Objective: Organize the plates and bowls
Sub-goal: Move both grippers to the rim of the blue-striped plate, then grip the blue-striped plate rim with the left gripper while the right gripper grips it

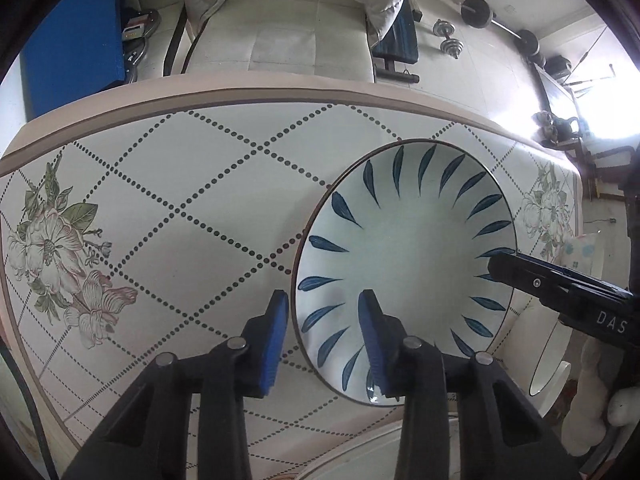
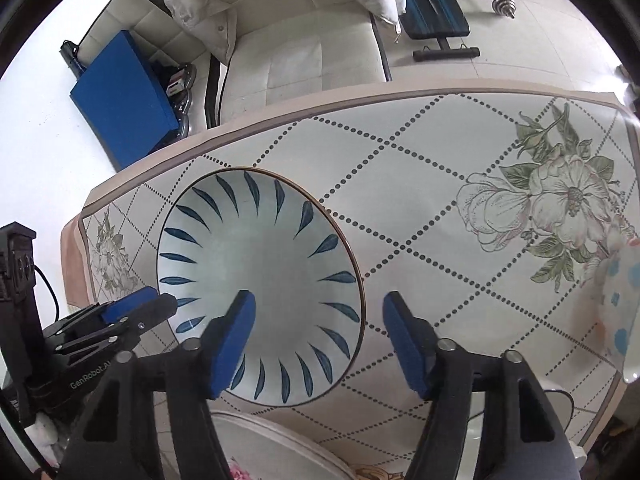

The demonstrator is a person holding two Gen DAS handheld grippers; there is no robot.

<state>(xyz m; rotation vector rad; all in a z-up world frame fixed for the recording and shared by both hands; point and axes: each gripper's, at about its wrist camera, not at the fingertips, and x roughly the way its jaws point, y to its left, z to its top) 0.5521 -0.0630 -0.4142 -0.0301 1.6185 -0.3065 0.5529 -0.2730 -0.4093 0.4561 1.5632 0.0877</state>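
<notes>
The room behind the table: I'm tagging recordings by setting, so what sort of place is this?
Most likely a lived-in home room, part dining area, part home gym. A white padded seat faces the table with the floral tablecloth, and dumbbells and a barbell lie on the tiled floor.

White plate (image 1: 404,256) with blue leaf strokes, floral tablecloth (image 1: 180,200) with dotted diamonds, blue-padded black tongs (image 1: 324,320)
</notes>
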